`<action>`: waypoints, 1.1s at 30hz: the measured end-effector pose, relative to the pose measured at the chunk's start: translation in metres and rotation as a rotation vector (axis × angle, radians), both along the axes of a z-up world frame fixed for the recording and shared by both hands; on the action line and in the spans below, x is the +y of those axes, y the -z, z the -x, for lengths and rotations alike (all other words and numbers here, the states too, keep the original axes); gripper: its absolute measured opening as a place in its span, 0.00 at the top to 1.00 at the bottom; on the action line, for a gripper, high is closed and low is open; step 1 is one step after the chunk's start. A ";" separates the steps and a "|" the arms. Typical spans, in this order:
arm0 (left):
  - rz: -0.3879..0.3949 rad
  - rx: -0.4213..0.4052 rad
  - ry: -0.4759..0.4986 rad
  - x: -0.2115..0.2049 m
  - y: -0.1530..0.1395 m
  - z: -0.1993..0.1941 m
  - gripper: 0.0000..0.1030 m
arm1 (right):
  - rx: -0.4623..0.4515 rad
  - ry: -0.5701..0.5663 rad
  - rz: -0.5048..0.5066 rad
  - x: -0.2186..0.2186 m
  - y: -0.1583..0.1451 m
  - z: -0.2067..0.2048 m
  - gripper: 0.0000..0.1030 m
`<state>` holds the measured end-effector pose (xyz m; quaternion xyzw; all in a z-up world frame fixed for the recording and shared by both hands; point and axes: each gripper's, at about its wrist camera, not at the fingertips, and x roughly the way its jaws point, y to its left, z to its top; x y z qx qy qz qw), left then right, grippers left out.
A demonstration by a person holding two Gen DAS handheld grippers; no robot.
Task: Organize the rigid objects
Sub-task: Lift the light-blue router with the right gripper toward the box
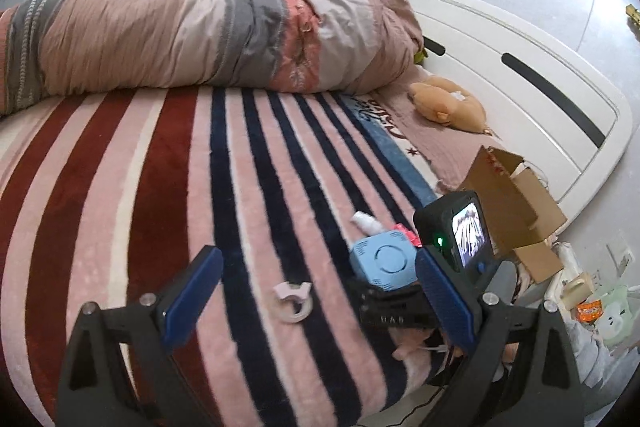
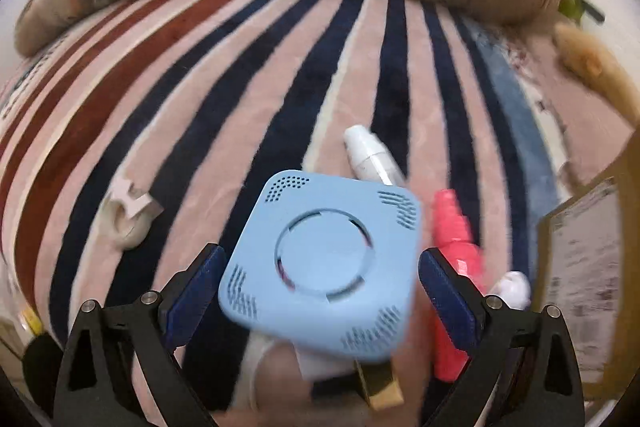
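Landmark: one blue square device (image 2: 320, 263), lying on the striped blanket (image 2: 248, 75).

Right gripper (image 2: 320, 287): jaws spread wide, one to each side of the blue square device; pads not pressing on it.

Left gripper (image 1: 316, 291): jaws apart, nothing between them but blanket.

Right wrist view only:
- one pink bottle (image 2: 456, 267), just right of the device
- one white rounded item (image 2: 512, 287), beyond the pink bottle, kind unclear

Left wrist view only:
- one cardboard box (image 1: 516, 203), flaps open, right of the device at the bed's edge
- one plush toy (image 1: 448, 103), well beyond the device
- one rolled quilt (image 1: 180, 39), far behind it

Both views:
- one white spray bottle (image 2: 368, 155), just behind the device
- one white ring-shaped clip (image 2: 128, 215), left of the device, apart from it
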<state>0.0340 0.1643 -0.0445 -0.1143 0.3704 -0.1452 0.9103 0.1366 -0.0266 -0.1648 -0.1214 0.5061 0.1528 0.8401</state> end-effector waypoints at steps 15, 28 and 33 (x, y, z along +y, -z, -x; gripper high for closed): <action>0.052 0.020 0.047 0.000 0.002 -0.001 0.06 | -0.197 -0.263 -0.140 0.008 -0.050 0.036 0.23; 0.297 0.030 0.285 -0.077 -0.033 -0.026 0.23 | -0.400 -0.500 -0.408 -0.033 -0.150 0.094 0.23; 0.316 -0.004 0.388 -0.134 -0.062 -0.038 0.57 | -0.447 -0.459 -0.408 -0.078 -0.167 0.088 0.23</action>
